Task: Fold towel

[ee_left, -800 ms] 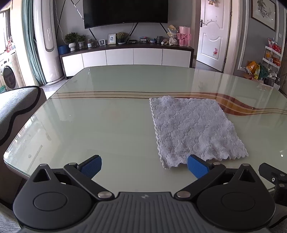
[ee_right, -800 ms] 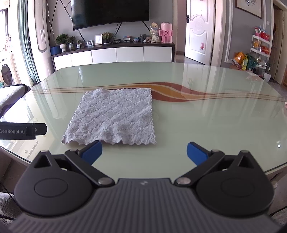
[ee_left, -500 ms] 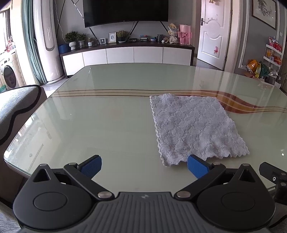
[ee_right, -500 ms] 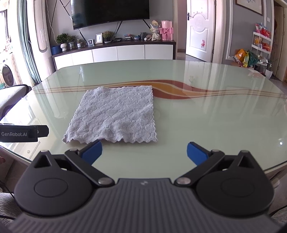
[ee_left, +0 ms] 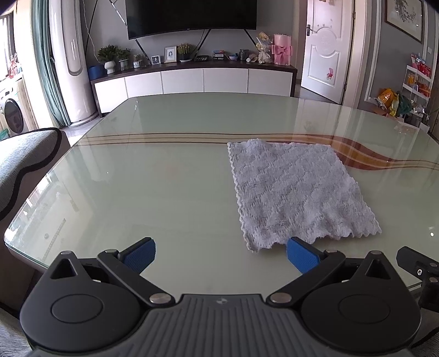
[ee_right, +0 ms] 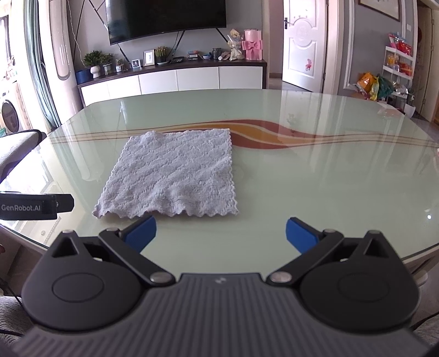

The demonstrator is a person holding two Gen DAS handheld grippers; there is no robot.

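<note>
Towel (ee_left: pixel 299 192) flat on table (ee_left: pixel 164 178), unfolded. My left gripper (ee_left: pixel 221 254) and right gripper (ee_right: pixel 221 230) spread, empty; pinch near corners low, lift evenly.

Living room, daylight from the left. Glass-topped table (ee_left: pixel 170 175) fills mid-frame, pale green with brown-orange wave stripes; reflections on surface. Upper centre: wall-mounted TV (ee_left: pixel 192 13) on grey wall above a long low cabinet (ee_left: pixel 192 82), white fronts, dark top. White door (ee_left: pixel 326 52) upper right. Tower air conditioner (ee_left: pixel 72 60) and teal curtain (ee_left: pixel 45 63) upper left. Washing machine (ee_left: pixel 12 112) at left edge.
</note>
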